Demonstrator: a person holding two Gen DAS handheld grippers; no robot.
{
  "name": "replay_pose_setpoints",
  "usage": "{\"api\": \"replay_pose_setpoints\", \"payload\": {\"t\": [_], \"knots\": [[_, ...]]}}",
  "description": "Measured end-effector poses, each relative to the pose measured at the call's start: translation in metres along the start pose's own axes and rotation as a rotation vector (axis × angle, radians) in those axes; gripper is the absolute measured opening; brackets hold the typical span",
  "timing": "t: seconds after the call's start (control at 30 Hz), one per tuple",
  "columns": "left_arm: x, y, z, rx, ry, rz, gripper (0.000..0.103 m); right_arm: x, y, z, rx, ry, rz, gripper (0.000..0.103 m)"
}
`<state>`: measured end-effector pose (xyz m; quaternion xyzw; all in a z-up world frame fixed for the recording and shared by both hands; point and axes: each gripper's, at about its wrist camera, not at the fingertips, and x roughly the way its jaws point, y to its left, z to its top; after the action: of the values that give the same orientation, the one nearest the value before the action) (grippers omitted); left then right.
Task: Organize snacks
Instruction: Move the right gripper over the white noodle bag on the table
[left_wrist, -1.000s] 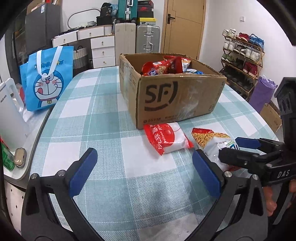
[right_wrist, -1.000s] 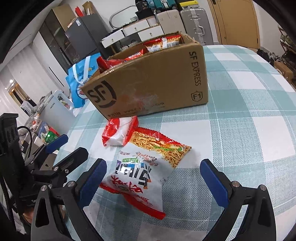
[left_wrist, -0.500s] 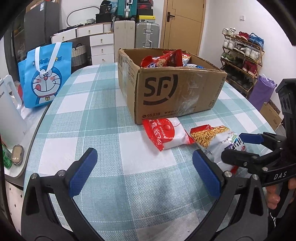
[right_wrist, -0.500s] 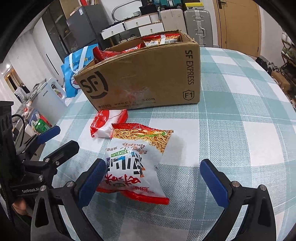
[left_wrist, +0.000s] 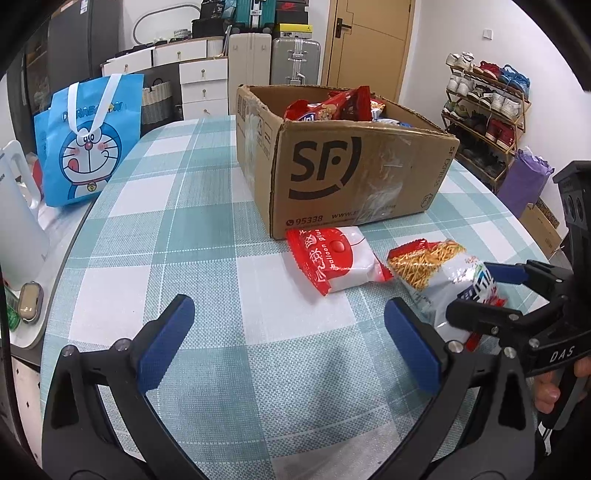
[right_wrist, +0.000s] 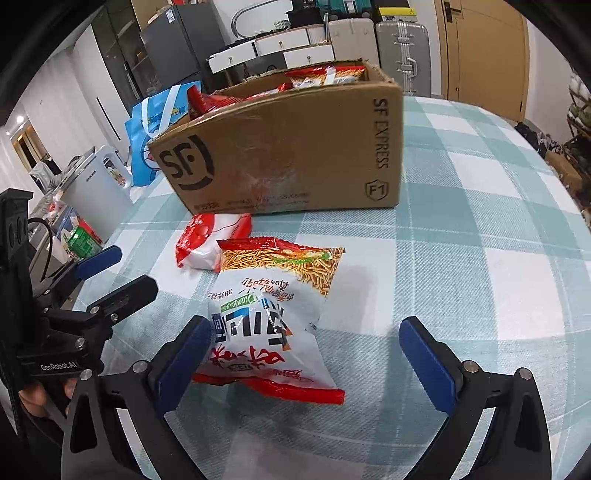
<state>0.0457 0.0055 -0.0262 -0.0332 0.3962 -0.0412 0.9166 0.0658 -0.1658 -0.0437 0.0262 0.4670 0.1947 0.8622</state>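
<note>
Two snack bags were seen lying flat on the checked tablecloth (left_wrist: 192, 221), just in front of the cardboard box (left_wrist: 354, 173), which already held other packets. The noodle-snack bag (right_wrist: 273, 314) lay nearest the right gripper (right_wrist: 310, 354), whose jaws were spread wide and held nothing; the left pad touched or nearly touched the bag's edge, the right pad stood apart from it. The red-and-white bag (left_wrist: 336, 262) sat beside it, close against the box front. The left gripper (left_wrist: 288, 343) was also wide open and empty, over bare cloth. The noodle-snack bag was judged light, puffy with air, glossy and likely slippery, its contents brittle. A hold across the lower body, or on the crimped red seam, was judged safest, with only gentle closing so nothing was crushed. Slipping out when lifted was judged possible.
</note>
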Motion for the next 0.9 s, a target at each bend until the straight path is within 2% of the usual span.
{"api": "replay_pose_setpoints", "payload": {"t": [0.2, 0.37, 0.5, 0.63, 0.9], "knots": [[0.003, 0.003, 0.000, -0.010, 0.010, -0.007, 0.102, 0.002, -0.016, 0.009, 0.034, -0.006, -0.022, 0.102], [0.004, 0.000, 0.000, 0.010, 0.009, -0.010, 0.102, 0.009, -0.020, 0.013, 0.059, 0.021, 0.009, 0.102], [0.006, 0.000, 0.000, 0.007, 0.018, -0.006, 0.102, 0.009, -0.013, 0.013, 0.027, 0.002, 0.048, 0.102], [0.008, 0.003, 0.000, -0.010, 0.025, -0.011, 0.102, 0.015, -0.004, 0.013, -0.020, -0.003, 0.031, 0.102], [0.009, 0.003, -0.001, -0.005, 0.032, 0.009, 0.102, 0.017, -0.005, 0.008, -0.034, -0.017, 0.034, 0.102]]}}
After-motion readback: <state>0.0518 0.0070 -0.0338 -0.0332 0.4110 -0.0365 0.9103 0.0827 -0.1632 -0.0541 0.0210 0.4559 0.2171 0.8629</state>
